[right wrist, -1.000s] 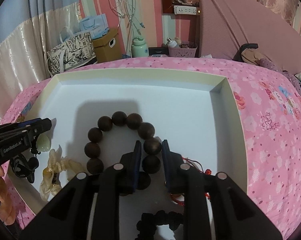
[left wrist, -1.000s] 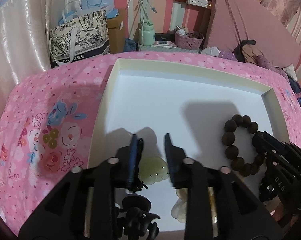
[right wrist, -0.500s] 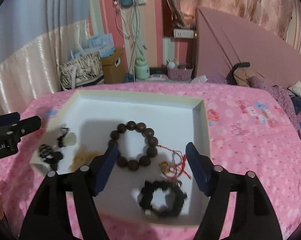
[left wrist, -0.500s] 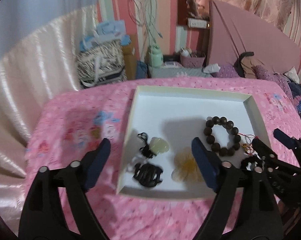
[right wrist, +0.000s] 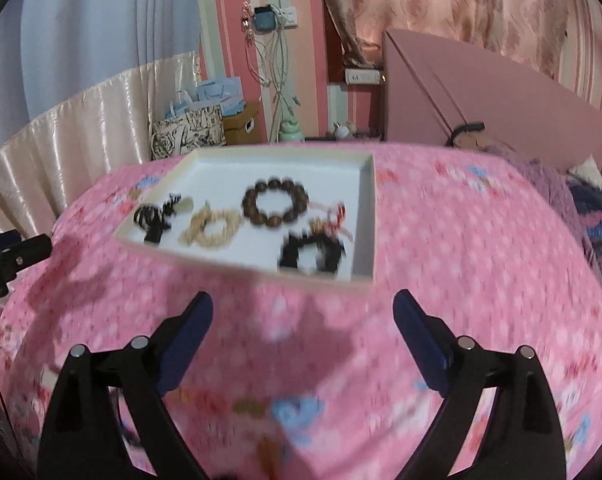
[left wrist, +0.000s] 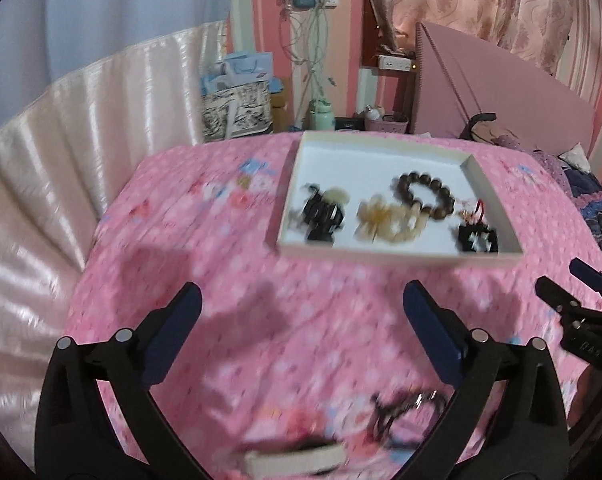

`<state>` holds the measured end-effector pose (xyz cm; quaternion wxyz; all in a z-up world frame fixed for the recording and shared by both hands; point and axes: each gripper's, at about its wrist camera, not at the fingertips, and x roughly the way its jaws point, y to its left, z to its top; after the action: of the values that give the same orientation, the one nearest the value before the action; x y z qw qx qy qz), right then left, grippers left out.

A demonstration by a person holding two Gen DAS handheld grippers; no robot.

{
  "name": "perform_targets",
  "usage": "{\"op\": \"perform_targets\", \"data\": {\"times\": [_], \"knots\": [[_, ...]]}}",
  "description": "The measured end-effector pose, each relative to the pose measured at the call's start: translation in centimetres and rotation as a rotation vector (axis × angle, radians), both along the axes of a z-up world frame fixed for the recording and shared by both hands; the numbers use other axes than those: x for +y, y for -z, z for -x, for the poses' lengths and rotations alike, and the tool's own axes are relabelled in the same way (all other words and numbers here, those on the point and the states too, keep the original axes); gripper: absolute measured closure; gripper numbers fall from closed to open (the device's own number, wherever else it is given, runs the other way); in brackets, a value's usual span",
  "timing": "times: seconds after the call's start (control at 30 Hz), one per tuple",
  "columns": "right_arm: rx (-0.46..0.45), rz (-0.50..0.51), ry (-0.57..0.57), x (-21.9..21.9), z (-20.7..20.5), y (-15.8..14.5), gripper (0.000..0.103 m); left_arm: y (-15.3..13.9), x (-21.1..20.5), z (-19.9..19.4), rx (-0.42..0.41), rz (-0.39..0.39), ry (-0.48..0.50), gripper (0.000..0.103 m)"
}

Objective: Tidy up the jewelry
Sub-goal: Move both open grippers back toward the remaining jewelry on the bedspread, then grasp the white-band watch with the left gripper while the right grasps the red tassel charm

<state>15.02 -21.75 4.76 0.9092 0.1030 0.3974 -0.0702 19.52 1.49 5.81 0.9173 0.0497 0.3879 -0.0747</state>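
Note:
A white tray [left wrist: 389, 258] lies on the pink bedspread. In it are a brown bead bracelet [left wrist: 425, 196], a pale yellow bracelet [left wrist: 385, 220], a black clip with a pale green pendant [left wrist: 321, 216], a black bracelet [left wrist: 479, 240] and a red string piece [left wrist: 475, 210]. My left gripper [left wrist: 301, 292] hangs over the bedspread short of the tray, its jaws opening wide with nothing between them. My right gripper [right wrist: 303, 300] is likewise back from the tray [right wrist: 241, 268], jaws opening and empty. The brown bracelet [right wrist: 275, 202] and black bracelet [right wrist: 311, 254] lie beyond it.
A blurred dark item [left wrist: 405, 408] and a pale oblong thing [left wrist: 293, 456] lie on the bedspread near me. Patterned bags [left wrist: 237, 112] stand behind the bed's far edge, a pink headboard [left wrist: 501, 96] at the right. Satin curtain [left wrist: 61, 152] runs along the left.
Both grippers have drawn back and up out of the tray. The left jaws opened off the pale green pendant, the right jaws off the brown bead bracelet; both pieces stay in the tray.

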Motion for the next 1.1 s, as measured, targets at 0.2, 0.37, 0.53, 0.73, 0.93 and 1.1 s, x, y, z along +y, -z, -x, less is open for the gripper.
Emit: {"op": "perform_targets", "data": {"times": [0.2,0.37,0.53,0.73,0.93,1.1], "knots": [[0.008,-0.003,0.042,-0.2,3.7,2.2,0.011,2.7,2.2,2.9,0.037,0.012,-0.025,0.003],[0.000,-0.037,0.062,-0.4,6.1,3.0,0.011,4.7,3.3,4.9,0.056,0.016,-0.042,0.003],[-0.010,0.007,0.062,0.6,7.7,3.1,0.012,6.0,3.3,6.4,0.079,0.028,-0.029,0.003],[0.012,0.062,0.053,2.1,9.6,4.2,0.012,7.4,3.0,7.9,0.101,0.030,-0.003,0.003],[0.024,0.049,0.073,1.7,10.5,4.7,0.012,8.1,2.5,9.0,0.104,0.026,0.034,0.003],[0.027,0.061,0.057,2.5,10.5,4.8,0.014,8.8,1.8,9.3,0.107,0.006,0.063,0.003]]}}
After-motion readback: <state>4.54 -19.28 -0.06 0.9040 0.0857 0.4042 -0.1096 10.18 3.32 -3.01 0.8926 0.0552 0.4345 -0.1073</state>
